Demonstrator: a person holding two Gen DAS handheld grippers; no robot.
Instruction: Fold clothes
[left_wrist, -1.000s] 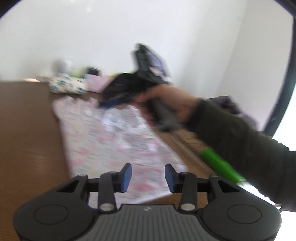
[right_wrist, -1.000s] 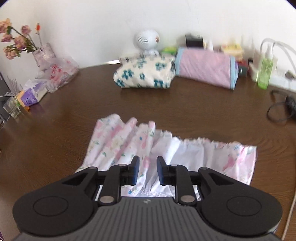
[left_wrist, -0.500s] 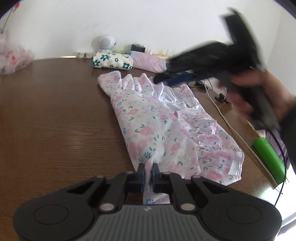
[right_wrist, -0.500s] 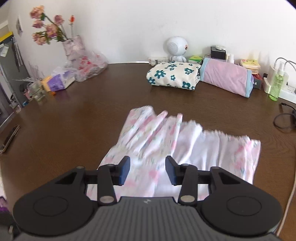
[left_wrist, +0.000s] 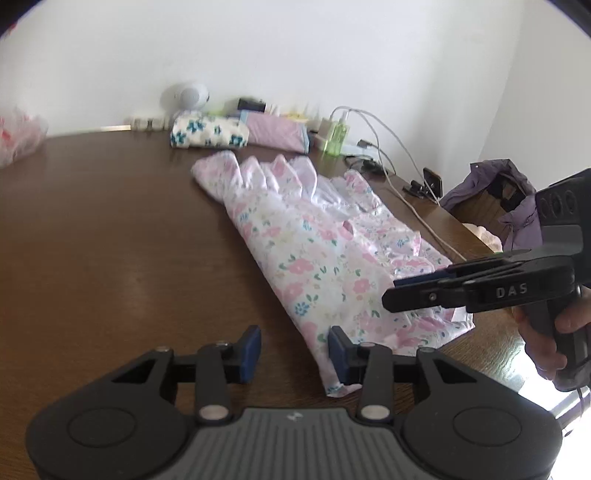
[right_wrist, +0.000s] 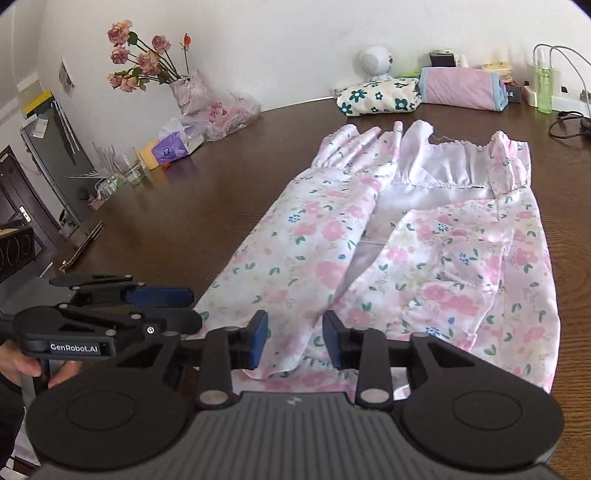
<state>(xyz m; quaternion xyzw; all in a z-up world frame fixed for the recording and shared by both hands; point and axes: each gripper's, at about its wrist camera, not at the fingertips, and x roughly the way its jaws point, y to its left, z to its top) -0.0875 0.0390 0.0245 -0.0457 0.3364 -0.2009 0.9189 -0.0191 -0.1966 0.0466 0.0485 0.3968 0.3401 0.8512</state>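
A pink floral garment (left_wrist: 314, 254) lies on the brown table (left_wrist: 110, 258), its two long sides folded in toward the middle; it also shows in the right wrist view (right_wrist: 406, 258). My left gripper (left_wrist: 294, 349) is open and empty at the garment's near left corner. My right gripper (right_wrist: 294, 339) is open and empty over the garment's near hem. The right gripper also shows in the left wrist view (left_wrist: 424, 291), over the garment's right edge. The left gripper shows in the right wrist view (right_wrist: 162, 306), at the garment's left corner.
Two folded clothes, one with blue flowers (right_wrist: 376, 98) and one pink (right_wrist: 461, 88), lie at the table's far edge beside a white round device (right_wrist: 375, 61), a green bottle (right_wrist: 545, 85) and cables. A vase of flowers (right_wrist: 184, 92), bags and tissues stand at the far left.
My left gripper has opened and let go of the garment's corner. My right gripper has come down to the garment's near hem, still open. The garment's sides now lie folded in.
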